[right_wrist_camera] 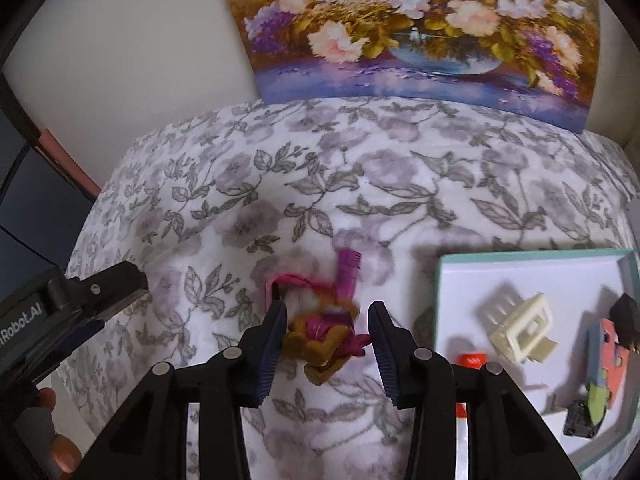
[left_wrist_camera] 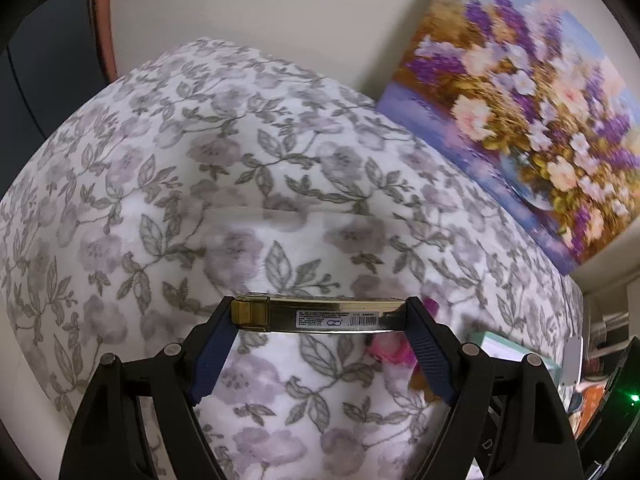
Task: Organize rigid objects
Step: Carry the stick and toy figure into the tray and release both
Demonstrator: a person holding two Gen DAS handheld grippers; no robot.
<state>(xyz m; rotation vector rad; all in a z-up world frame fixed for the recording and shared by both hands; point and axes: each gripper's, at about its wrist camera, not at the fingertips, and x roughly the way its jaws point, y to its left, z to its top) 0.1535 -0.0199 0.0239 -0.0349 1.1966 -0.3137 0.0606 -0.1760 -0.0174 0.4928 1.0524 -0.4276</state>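
The left gripper [left_wrist_camera: 320, 320] holds a thin gold bar [left_wrist_camera: 320, 316] across its two blue pads, one pad at each end, so the fingers are closed on it but stand wide because the bar is long. The bar carries a small white label with a barcode, and it hangs above the flowered blanket [left_wrist_camera: 240, 160], not touching it as far as I can see. Ahead of this gripper the blanket is bare up to the wall, where a flower painting [left_wrist_camera: 520, 100] leans at the far right edge.

The right gripper [right_wrist_camera: 328, 340] has its fingers spread apart and grips nothing. Between the pads, low on the blanket, lies a small toy figure [right_wrist_camera: 324, 336] in brown and pink (it is blurred, so I cannot tell exactly what it is), with a purple piece [right_wrist_camera: 348, 272] just behind it. The left pad is very near the figure; the right pad stands a little apart from it.

Just to the right of this gripper lies a shallow white tray [right_wrist_camera: 500, 276] with a teal rim. In it are a cream hair claw [right_wrist_camera: 520, 328], a small red thing [right_wrist_camera: 472, 360] near the tray's left edge, and a coral and blue piece [right_wrist_camera: 608, 360] by the right wall. The tray's left edge is near the right finger, so the room there is narrow; to the left the blanket is open.
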